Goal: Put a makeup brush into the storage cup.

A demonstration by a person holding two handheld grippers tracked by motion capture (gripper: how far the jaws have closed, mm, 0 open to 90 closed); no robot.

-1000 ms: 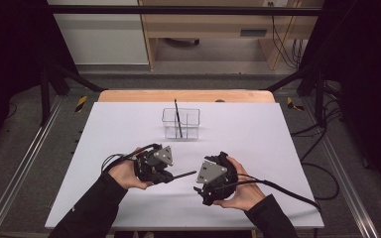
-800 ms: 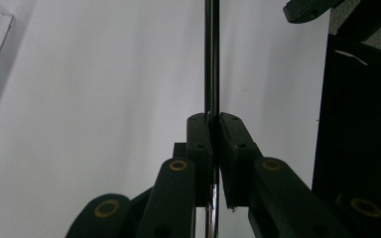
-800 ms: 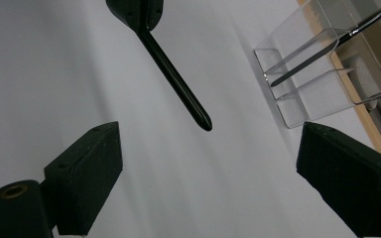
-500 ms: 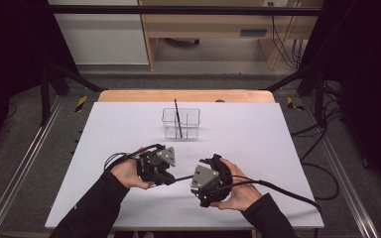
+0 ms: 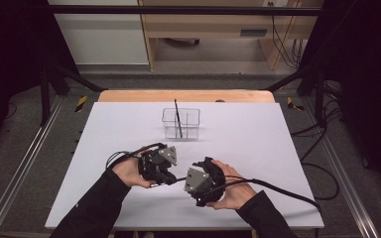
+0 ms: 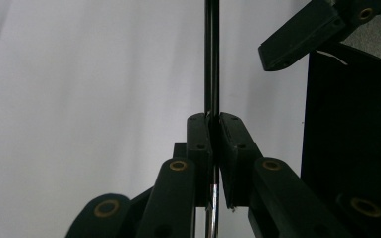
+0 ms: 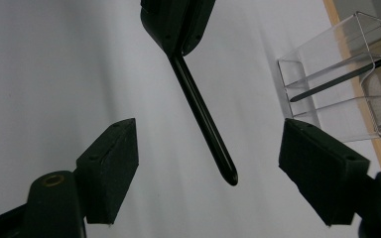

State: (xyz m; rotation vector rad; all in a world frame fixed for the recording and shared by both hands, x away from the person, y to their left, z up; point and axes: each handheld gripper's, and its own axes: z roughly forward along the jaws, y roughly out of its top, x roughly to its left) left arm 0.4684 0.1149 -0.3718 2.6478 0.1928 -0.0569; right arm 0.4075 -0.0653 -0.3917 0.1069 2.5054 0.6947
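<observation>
A black pen (image 7: pixel 203 119) is clamped between the closed jaws of the left gripper (image 6: pixel 212 148), in front of the clear box (image 5: pixel 180 123). Its free end is placed between the open jaws of the right gripper (image 7: pixel 208 163), which have just been closing, untouched by either pad.

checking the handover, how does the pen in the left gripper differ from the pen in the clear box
The held pen is clamped in the shut left hand-held gripper, sticking out between the open jaws of the right hand-held gripper, which have just been closing. The boxed pen leans untouched inside the clear box, far from both. Both are slim and dark.
</observation>
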